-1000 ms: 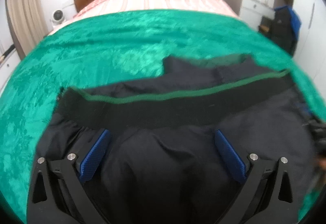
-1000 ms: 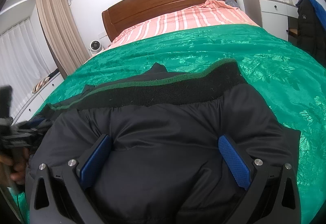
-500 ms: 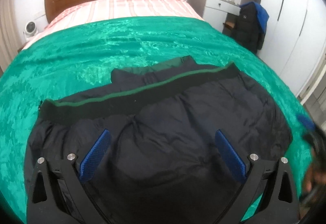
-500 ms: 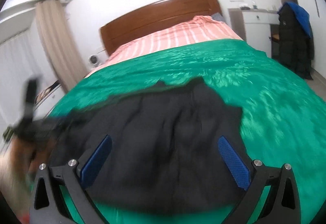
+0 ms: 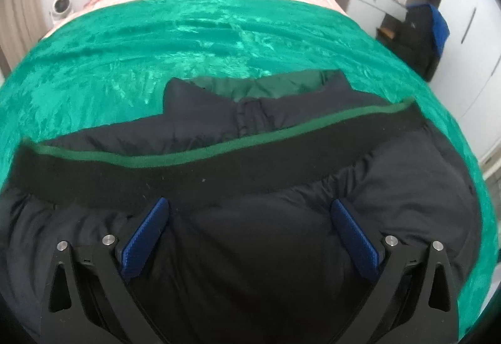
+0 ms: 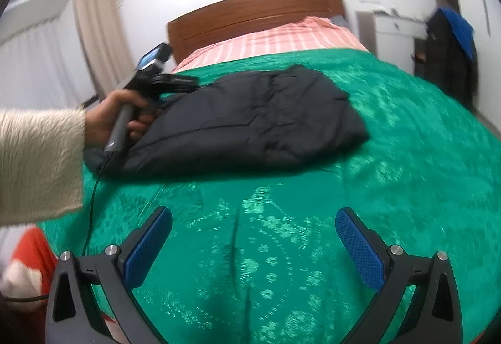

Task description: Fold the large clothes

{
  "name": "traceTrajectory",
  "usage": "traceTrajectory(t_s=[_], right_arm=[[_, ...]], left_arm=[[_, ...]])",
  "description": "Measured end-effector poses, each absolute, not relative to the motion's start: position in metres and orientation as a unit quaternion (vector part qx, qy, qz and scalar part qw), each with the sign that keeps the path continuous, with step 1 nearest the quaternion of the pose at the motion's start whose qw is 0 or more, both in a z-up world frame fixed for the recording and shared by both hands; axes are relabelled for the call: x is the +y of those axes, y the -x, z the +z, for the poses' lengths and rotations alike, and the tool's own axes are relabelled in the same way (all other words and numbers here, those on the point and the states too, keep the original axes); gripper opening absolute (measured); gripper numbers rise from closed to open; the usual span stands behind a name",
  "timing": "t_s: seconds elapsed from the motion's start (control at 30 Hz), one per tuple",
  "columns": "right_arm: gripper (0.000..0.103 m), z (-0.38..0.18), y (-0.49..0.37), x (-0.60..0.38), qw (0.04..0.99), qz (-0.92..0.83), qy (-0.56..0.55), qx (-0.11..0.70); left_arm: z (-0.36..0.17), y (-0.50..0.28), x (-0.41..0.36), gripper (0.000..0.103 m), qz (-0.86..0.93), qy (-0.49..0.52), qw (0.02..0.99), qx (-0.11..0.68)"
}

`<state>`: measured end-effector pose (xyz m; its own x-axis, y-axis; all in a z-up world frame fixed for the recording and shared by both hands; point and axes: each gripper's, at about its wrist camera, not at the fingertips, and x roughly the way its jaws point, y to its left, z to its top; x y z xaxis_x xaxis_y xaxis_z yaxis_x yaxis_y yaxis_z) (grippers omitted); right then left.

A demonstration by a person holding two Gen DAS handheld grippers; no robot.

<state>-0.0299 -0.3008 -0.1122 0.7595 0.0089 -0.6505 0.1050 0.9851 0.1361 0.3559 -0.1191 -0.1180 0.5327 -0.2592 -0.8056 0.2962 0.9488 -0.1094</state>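
Dark padded fabric fills your view: one jacket [image 5: 250, 234] lies folded in half on the green bed [image 6: 407, 140], hem band up near the collar. Your left hand-held gripper [image 5: 247, 237] hovers over it, jaws wide and empty; your right hand-held gripper [image 6: 253, 247], also wide, hangs above bare blanket. Press the top layer flat and square the edges before any further fold.

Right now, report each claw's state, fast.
Left claw: open, holding nothing, over the dark puffer jacket.
Right claw: open, holding nothing, over the green bedspread.
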Motion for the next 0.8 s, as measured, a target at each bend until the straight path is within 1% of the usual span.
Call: traceTrajectory(t_s=[0.13, 0.2, 0.27, 0.33, 0.4, 0.53, 0.63, 0.7, 0.8], right_arm=[[0.102, -0.115, 0.03, -0.282, 0.936, 0.015, -0.05, 0.348], [0.102, -0.114, 0.033, -0.275, 0.938, 0.027, -0.034, 0.344], [0.102, -0.113, 0.035, -0.269, 0.94, 0.034, -0.021, 0.337], [0.103, -0.113, 0.037, -0.266, 0.942, 0.04, -0.013, 0.333], [0.102, -0.114, 0.035, -0.263, 0.942, 0.046, -0.009, 0.332], [0.102, -0.116, 0.03, -0.26, 0.939, 0.051, -0.001, 0.341], [0.102, -0.12, 0.03, -0.258, 0.938, 0.049, 0.004, 0.344], [0.102, -0.119, 0.03, -0.26, 0.937, 0.047, 0.001, 0.345], [0.102, -0.117, 0.03, -0.263, 0.938, 0.046, -0.004, 0.344]], left_arm=[[-0.099, -0.334, -0.123, 0.102, -0.165, -0.062, 0.876, 0.448], [-0.083, -0.306, -0.116, 0.102, -0.189, -0.072, 0.882, 0.425], [-0.078, -0.278, -0.111, 0.102, -0.193, -0.092, 0.886, 0.412], [-0.085, -0.264, -0.107, 0.102, -0.19, -0.103, 0.883, 0.418], [-0.106, -0.259, -0.107, 0.103, -0.175, -0.119, 0.876, 0.433], [-0.126, -0.264, -0.113, 0.103, -0.16, -0.111, 0.88, 0.433], [-0.124, -0.263, -0.117, 0.103, -0.151, -0.122, 0.879, 0.434], [-0.116, -0.258, -0.116, 0.1, -0.156, -0.125, 0.876, 0.44], [-0.101, -0.231, -0.111, 0.1, -0.177, -0.122, 0.88, 0.424]])
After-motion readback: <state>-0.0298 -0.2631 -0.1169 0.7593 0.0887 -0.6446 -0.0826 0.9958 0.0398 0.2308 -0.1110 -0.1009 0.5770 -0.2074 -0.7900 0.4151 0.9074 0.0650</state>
